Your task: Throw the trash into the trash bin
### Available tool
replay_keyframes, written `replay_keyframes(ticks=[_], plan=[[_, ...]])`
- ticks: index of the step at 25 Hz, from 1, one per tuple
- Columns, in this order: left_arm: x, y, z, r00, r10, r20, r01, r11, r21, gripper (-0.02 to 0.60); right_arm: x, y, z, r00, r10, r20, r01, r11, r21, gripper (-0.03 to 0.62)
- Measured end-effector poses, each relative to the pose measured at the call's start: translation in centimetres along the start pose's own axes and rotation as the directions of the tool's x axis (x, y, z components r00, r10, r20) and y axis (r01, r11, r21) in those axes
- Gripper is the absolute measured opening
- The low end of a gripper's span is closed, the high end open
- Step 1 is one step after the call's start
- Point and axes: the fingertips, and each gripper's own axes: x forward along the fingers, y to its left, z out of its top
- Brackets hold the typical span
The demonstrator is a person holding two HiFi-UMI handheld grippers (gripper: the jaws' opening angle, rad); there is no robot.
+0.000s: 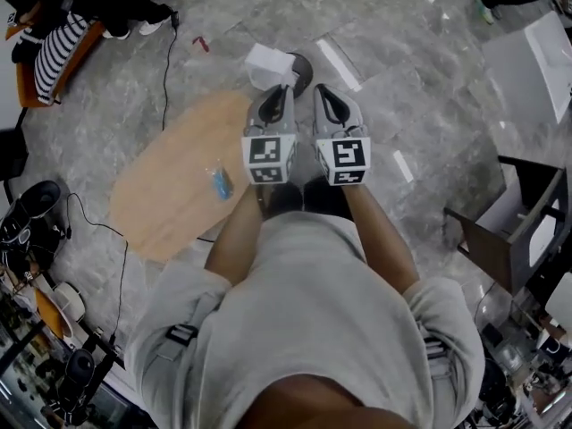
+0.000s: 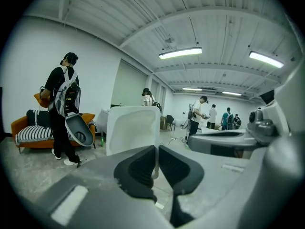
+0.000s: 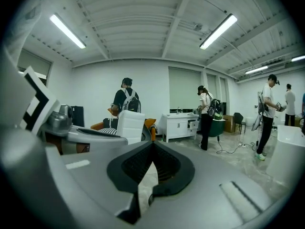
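Note:
My left gripper (image 1: 284, 89) is shut on the edge of a white foam tray (image 1: 268, 64), which stands upright ahead of its jaws. In the left gripper view the tray (image 2: 132, 131) rises from between the closed pads (image 2: 143, 168). My right gripper (image 1: 320, 89) is held close beside the left one, shut with nothing in it. In the right gripper view its jaws (image 3: 152, 144) meet at the tips, and the tray (image 3: 129, 124) shows to the left. A dark round object (image 1: 303, 68) lies on the floor just beyond the tray; I cannot tell what it is.
A low wooden table (image 1: 170, 195) at my left bears a blue wrapped item (image 1: 219, 182). A cable (image 1: 166, 70) runs over the grey floor. A dark chair (image 1: 509, 239) stands at the right. Several people stand around; one (image 2: 62, 109) carries a grey oval shell near an orange sofa (image 2: 28, 130).

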Motion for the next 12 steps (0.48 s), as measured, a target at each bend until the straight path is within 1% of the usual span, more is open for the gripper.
replay_keyframes(ticks=[4,7,10,12], plan=[[1.1,2.9,-1.9,0.996,0.091,-0.004,-0.091,0.995,-0.038,0.041,3.5,0.5,-0.9,0.995,0.098,0.003,-0.098,0.994,-0.050,0.008],[3.0,5.4,-3.7,0.984,0.175,-0.029,-0.177,0.982,-0.067,0.041,7.2,-0.5,-2.6,0.984,0.177,-0.022,-0.178,0.981,-0.076,0.008],[7.2,7.4,-4.8,0.959,0.274,-0.064,-0.279,0.957,-0.080,0.041,12.4,-2.6,-5.1,0.954,0.290,-0.073,-0.296,0.952,-0.079,0.008],[9.8,7.7,-6.1,0.946,0.310,-0.098,-0.319,0.943,-0.090,0.041,15.1,-3.7,-7.3,0.928,0.354,-0.113,-0.364,0.928,-0.079,0.008]])
